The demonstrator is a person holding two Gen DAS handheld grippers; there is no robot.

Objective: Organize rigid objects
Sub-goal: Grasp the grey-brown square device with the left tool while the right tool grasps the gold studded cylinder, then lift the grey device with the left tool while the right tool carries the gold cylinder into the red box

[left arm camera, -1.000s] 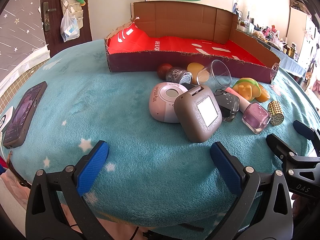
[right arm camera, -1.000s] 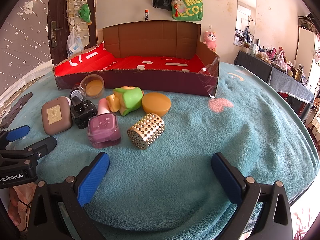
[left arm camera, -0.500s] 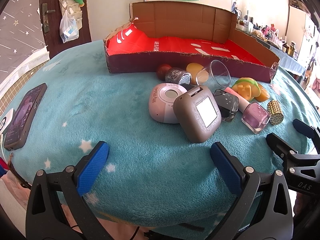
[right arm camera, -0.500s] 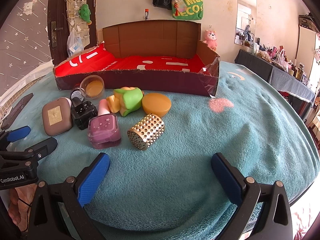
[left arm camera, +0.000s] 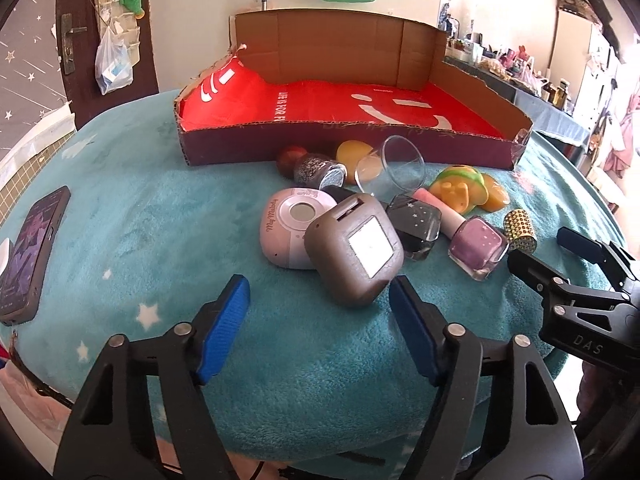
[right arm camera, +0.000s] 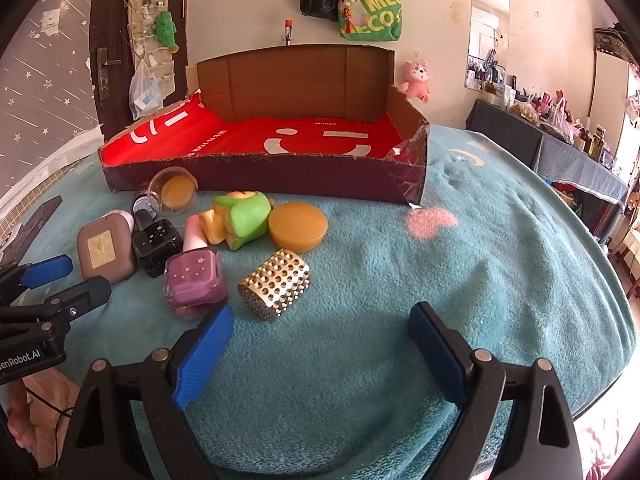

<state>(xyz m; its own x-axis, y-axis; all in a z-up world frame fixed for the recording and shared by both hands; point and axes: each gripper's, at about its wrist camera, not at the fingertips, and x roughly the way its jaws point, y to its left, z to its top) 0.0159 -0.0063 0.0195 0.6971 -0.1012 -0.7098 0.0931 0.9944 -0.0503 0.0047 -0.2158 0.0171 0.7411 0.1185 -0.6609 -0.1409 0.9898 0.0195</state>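
A pile of small rigid objects lies on the teal blanket before a red-lined cardboard box (left arm camera: 472,149) (right arm camera: 280,172). Nearest my open, empty left gripper (left arm camera: 320,304) is a grey-brown square case (left arm camera: 354,250), beside a pink round device (left arm camera: 290,232), a black bottle (left arm camera: 414,226) and a purple nail polish bottle (left arm camera: 478,246). My open, empty right gripper (right arm camera: 322,330) sits just short of a gold studded cylinder (right arm camera: 276,284) and the purple bottle (right arm camera: 194,282). A green-and-yellow toy (right arm camera: 240,220), an orange disc (right arm camera: 298,226) and a clear cup (right arm camera: 174,190) lie further back.
A phone (left arm camera: 34,252) lies at the blanket's left edge. The blanket falls away at the near and right edges. A dark table with clutter (right arm camera: 568,152) stands at the far right. Bags hang on the back wall.
Both grippers have moved forward toward the pile, so the objects look nearer. The objects themselves have not moved.
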